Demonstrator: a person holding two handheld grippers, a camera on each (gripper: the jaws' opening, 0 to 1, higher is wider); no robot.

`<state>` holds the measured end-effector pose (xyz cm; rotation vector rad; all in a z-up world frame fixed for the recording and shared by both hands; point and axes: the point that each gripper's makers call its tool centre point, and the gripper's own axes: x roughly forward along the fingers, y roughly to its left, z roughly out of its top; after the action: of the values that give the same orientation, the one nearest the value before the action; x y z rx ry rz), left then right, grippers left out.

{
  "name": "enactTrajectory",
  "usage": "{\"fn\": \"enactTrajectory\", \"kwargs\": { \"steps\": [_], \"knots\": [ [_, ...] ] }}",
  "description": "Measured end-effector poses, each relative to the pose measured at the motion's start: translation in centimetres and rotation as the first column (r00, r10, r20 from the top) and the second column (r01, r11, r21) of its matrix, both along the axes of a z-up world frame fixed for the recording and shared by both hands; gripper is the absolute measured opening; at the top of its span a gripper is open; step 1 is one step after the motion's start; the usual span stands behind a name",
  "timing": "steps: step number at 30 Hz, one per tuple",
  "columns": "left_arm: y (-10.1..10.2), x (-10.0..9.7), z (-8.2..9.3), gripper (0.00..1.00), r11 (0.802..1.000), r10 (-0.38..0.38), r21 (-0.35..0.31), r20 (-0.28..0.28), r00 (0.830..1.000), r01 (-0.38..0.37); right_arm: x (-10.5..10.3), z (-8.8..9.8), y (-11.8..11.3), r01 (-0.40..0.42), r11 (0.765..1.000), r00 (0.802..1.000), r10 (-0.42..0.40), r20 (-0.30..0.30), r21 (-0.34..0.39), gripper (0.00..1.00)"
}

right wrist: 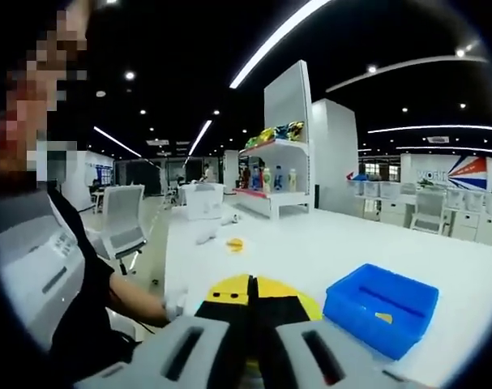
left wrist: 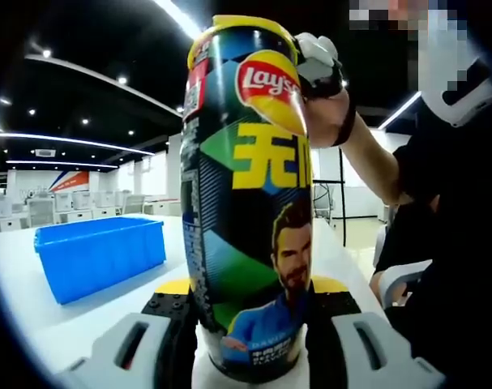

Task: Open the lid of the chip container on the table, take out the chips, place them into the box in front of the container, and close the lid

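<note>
A tall Lay's chip container [left wrist: 246, 186] stands upright on the white table [left wrist: 35, 316], and my left gripper [left wrist: 250, 304] is shut on its lower body. A yellow rim [left wrist: 246, 23] tops the can, with a gloved hand [left wrist: 318, 69] right beside it. In the right gripper view, my right gripper [right wrist: 251, 312] has its jaws pressed together on a round yellow lid [right wrist: 290, 298]. The blue box [left wrist: 100, 255] sits on the table left of the can. In the right gripper view the blue box [right wrist: 381, 308] lies lower right, with a small yellow piece [right wrist: 383, 318] inside.
The person's dark torso [left wrist: 456, 243] stands close on the right of the can. A small yellow item [right wrist: 235, 243] lies farther along the table [right wrist: 310, 251]. Beyond it are a shelf of bottles [right wrist: 270, 174] and office chairs [right wrist: 124, 219].
</note>
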<state>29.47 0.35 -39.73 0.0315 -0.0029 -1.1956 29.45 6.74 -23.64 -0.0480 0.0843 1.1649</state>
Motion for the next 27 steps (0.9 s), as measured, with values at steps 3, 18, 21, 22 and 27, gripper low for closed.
{"fn": "enactTrajectory", "kwargs": {
  "steps": [3,18,21,22,27],
  "knots": [
    [0.0,0.0,0.0,0.53,1.0,0.002,0.001,0.0,1.0,-0.002,-0.1,0.2,0.2,-0.019,1.0,1.0,0.019,0.017,0.012,0.02],
    [0.6,-0.7,1.8,0.61,0.996,-0.038,-0.084,-0.007,0.999,0.037,1.7,11.2,-5.1,0.07,0.939,0.973,-0.139,0.185,0.337,0.53],
    [1.1,-1.2,3.1,0.7,0.985,-0.08,-0.158,-0.033,0.996,0.074,1.4,11.8,-6.2,0.069,0.929,0.971,-0.147,0.19,0.365,0.66],
    [1.5,-1.4,3.4,0.74,0.981,-0.096,-0.175,-0.042,0.994,0.088,1.4,11.8,-6.3,0.068,0.928,0.97,-0.148,0.194,0.367,0.75],
    [3.1,-1.8,3.2,0.95,0.986,-0.097,-0.146,-0.079,0.992,0.085,0.8,11.0,-6.7,0.035,0.947,0.968,-0.112,0.226,0.32,0.97]
  ]
}}
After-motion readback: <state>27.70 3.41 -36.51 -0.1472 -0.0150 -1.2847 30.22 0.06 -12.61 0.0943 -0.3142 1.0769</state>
